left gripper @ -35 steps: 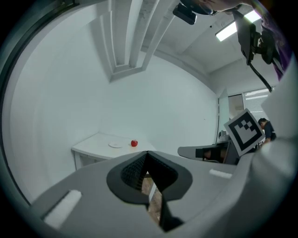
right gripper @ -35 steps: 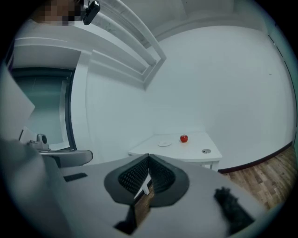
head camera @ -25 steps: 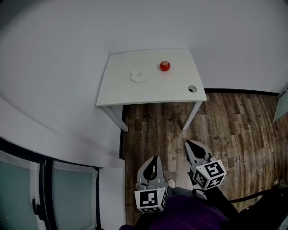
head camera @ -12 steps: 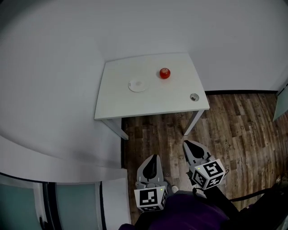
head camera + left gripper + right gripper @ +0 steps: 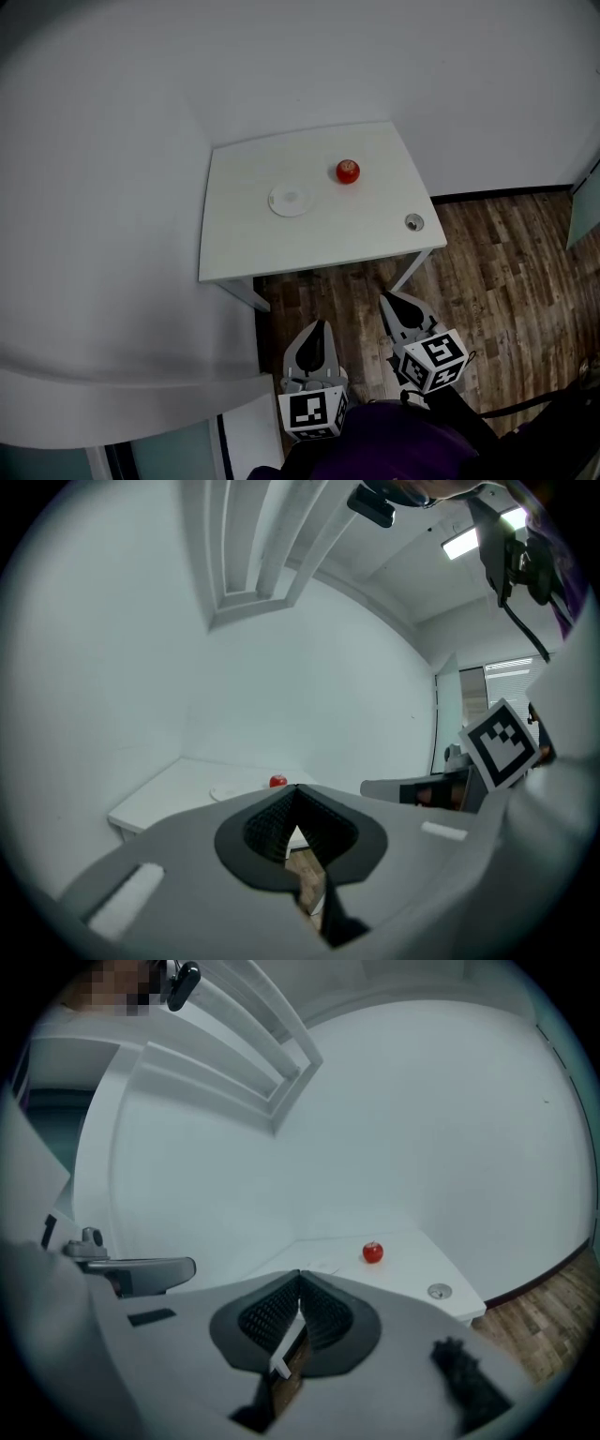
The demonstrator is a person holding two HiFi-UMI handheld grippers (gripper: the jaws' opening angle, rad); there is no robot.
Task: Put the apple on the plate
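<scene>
Left gripper [image 5: 295, 789]: is hanging over the floor at the near edge of the scene, well short of the table. Its jaws are pressing together at the tips and are gripping nothing.
Right gripper [image 5: 299, 1275]: is hanging just right of the left one and reaching a little farther toward the table. Its jaws are likewise meeting at the tips with nothing between them.
Marker cubes: are riding on the near ends of both grippers, the left cube [image 5: 313, 413] facing up squarely and the right cube [image 5: 435, 359] sitting tilted.
Apple [image 5: 348, 171]: is sitting red and upright on the table, toward the far right part of the top. It is lying to the right of the plate and clearly apart from it, well away from both grippers.
Plate [image 5: 291, 200]: is lying flat near the middle of the table top, small, round and white.
Table [image 5: 319, 246]: is standing white in the corner of the room, with its far and left edges running along the wall [image 5: 141, 141].
Cable hole [image 5: 413, 222]: is showing as a small round ring at the near right corner of the table top.
Floor [image 5: 506, 272]: is spreading out in dark wooden planks under the table and both grippers.
Person: is showing only as purple clothing [image 5: 394, 448] at the near edge, behind the cubes.
</scene>
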